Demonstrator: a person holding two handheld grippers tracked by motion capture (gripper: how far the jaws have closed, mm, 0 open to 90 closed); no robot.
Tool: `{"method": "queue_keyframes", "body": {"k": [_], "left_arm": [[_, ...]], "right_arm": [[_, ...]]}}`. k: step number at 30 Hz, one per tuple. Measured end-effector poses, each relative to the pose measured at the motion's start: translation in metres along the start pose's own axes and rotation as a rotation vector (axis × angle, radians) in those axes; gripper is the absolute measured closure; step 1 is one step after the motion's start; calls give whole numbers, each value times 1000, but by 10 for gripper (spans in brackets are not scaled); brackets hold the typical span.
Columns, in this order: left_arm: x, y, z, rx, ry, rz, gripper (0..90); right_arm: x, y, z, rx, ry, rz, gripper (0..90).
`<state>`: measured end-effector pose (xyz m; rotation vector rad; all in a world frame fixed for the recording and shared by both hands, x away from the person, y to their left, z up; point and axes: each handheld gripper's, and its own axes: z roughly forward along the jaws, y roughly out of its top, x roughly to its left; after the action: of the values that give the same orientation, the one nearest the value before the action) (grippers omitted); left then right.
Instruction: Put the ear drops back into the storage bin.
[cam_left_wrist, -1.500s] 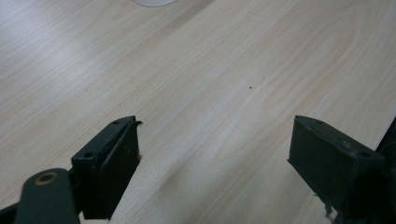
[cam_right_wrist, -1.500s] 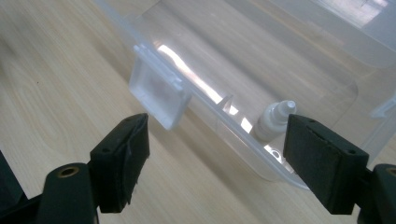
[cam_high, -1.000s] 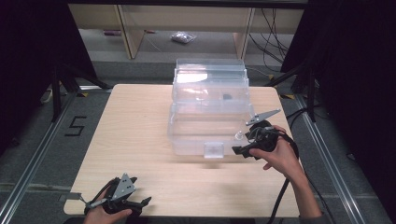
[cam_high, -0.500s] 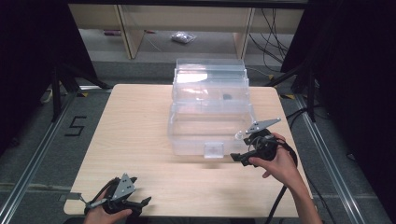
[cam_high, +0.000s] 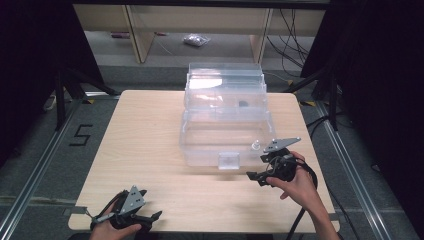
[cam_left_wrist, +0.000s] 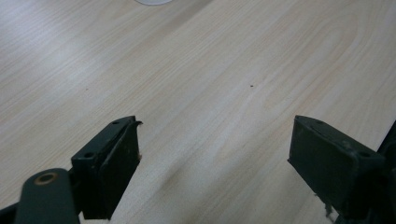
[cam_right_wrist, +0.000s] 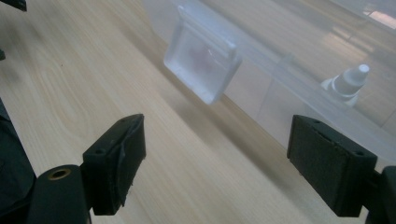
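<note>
Right gripper (cam_high: 256, 178) low over the table (cam_high: 150, 130), jaws wide apart with bare wood between them, having just opened a little further; nothing gripped. Just ahead of its tips, the clear box (cam_high: 225, 125), its front wall near but not touching. Ahead and slightly to the left of the jaws in the right gripper view, the latch (cam_right_wrist: 202, 65), a frosted flap hanging on the box's front edge. Farther ahead and toward the right jaw, behind the clear wall, a small white bottle (cam_right_wrist: 348, 83) with a nozzle cap, standing inside the front compartment. In the high view, same bottle (cam_high: 255, 146) just beyond the gripper's grey plate, inside the box near its front right corner. Behind that, the box's raised upper tiers, with a small dark item (cam_high: 243, 104) inside one; too small to identify.

Left gripper (cam_high: 152, 217) at the near left edge of the table, well apart from the box and from the right gripper. Jaws open wide in the left gripper view, with only wood grain between them (cam_left_wrist: 212, 154); nothing held.
</note>
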<state>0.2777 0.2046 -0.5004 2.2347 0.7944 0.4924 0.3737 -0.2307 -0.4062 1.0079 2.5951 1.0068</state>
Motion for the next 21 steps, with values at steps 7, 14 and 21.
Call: {"method": "queue_keyframes", "body": {"k": [7, 14, 21], "left_arm": [[-1, 0, 1, -22, -2, -16, 157], [0, 0, 0, -1, 0, 0, 157], [0, 0, 0, 1, -1, 0, 158]], "right_arm": [[3, -9, 0, -40, -11, 26, 207], [10, -16, 1, -66, -20, 58, 215], [13, -26, 3, -56, -7, 58, 216]]}}
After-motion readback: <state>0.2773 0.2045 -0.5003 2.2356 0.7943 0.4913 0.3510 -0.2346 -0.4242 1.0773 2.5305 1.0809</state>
